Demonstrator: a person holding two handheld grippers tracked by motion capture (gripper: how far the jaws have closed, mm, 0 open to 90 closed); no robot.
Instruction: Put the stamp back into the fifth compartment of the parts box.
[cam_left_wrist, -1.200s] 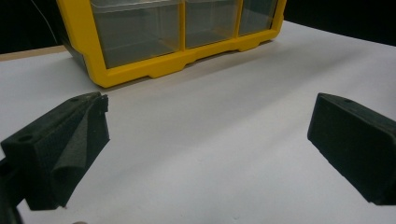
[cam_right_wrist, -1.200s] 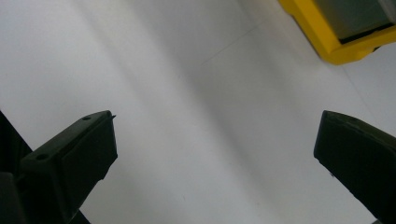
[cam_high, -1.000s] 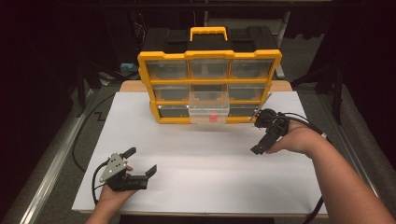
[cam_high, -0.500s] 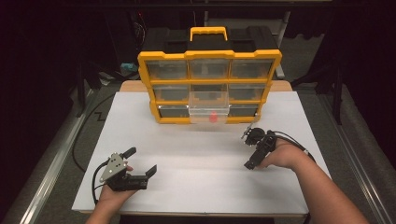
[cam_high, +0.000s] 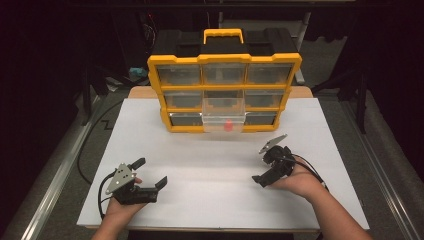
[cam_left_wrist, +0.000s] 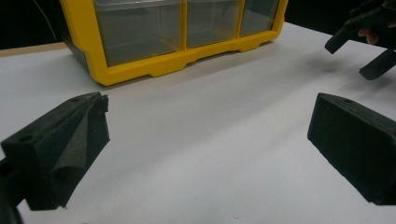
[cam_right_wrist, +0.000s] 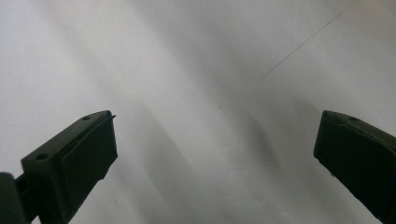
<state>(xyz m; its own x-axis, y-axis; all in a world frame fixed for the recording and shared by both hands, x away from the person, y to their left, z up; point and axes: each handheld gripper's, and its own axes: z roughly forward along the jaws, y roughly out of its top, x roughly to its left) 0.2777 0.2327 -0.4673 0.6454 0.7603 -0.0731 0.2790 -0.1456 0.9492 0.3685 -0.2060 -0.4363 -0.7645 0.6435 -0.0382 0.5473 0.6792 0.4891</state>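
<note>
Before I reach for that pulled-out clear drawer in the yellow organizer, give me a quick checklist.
1. Left gripper open and holding nothing: ok.
2. Right gripper open and holding nothing: ok.
3. Clear plastic drawer in the bottom row of the yellow-framed organizer pulled out: ok.
4. Small red item visible inside the drawer: ok; what it is, cannot tell.
5. White tabletop between the grippers and the drawer free of obstacles: ok.
6. Other drawers pushed in: ok.
</note>
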